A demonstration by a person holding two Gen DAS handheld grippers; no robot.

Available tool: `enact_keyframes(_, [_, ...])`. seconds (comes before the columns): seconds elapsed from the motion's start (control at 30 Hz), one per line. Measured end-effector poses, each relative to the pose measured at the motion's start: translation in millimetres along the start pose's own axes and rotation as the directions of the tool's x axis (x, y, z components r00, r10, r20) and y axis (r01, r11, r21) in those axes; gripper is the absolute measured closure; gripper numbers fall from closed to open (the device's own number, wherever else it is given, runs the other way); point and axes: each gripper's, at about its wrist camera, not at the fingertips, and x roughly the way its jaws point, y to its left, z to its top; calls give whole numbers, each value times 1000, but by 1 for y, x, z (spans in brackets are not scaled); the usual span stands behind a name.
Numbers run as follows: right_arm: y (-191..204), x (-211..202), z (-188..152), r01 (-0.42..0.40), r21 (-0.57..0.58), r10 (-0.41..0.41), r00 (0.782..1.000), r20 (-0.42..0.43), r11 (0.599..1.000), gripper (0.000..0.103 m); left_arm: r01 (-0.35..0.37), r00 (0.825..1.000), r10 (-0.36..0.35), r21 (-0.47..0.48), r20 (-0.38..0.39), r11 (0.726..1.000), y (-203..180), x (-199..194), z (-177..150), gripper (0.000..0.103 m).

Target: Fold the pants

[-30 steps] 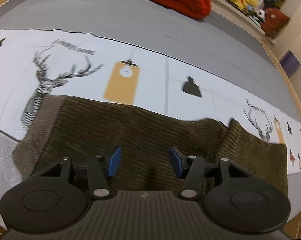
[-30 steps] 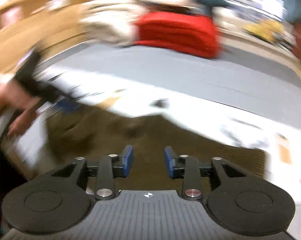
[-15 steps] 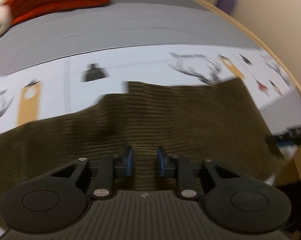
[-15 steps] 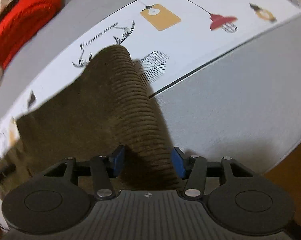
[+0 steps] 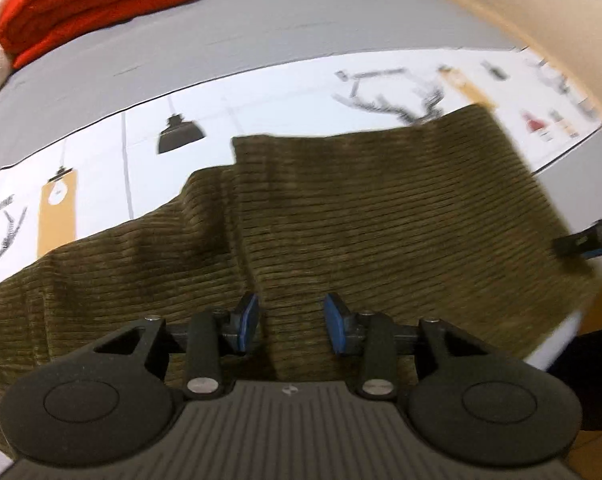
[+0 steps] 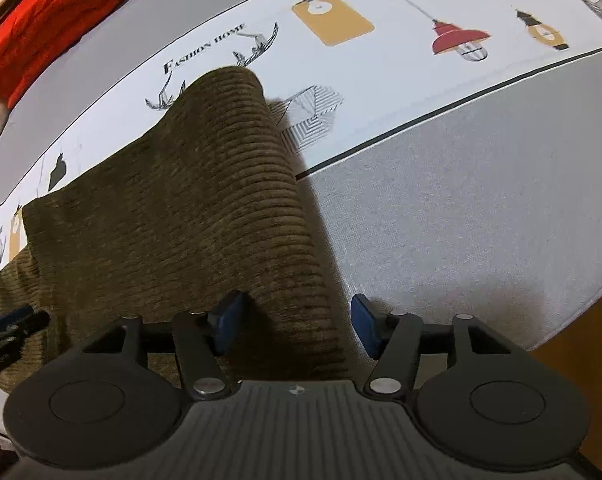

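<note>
Lying across a printed white sheet [image 5: 285, 92] on a bed [image 6: 481, 208], the pants [image 5: 361, 208] are olive-brown corduroy with clear ribs, already doubled over so that one layer sits on top of another with a stepped edge near the middle. In the right wrist view the right-hand end forms a rounded fold [image 6: 261, 184] that runs up from the camera toward the deer and lamp prints on the sheet.

The left hand-held gripper [image 5: 292, 323] points steeply down over the near edge of the pants; its jaws are opening, a ridge of cloth lies between the blue pads [image 5: 248, 322], and they do not press on it. The right hand-held gripper [image 6: 297, 324] also points steeply down, straddling the rounded fold; its jaws are opening too, with a gap between the right pad and the cloth.

A red knitted garment [image 5: 97, 4] lies folded at the far side of the bed, well apart from the pants.
</note>
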Motion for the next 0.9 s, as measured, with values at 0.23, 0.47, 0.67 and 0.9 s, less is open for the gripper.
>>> enact_keyframes(0.23, [10,6,-3,4,-55,-6,999,-34,998,36,78,986,-54,146,-158,986,-18,17,-23,61])
enact_keyframes(0.47, [16,-7,3,33,-35,-31,996,78,999,36,21,996,-5,175,-90,984,-21,6,-20,58])
enact_keyframes(0.67, [18,0,-3,56,-79,-53,998,29,995,36,-36,999,38,61,-29,998,1,-4,-10,58])
enact_keyframes(0.9, [10,-16,2,72,-41,-66,989,133,997,34,-31,998,35,-73,55,997,17,-23,-1,57])
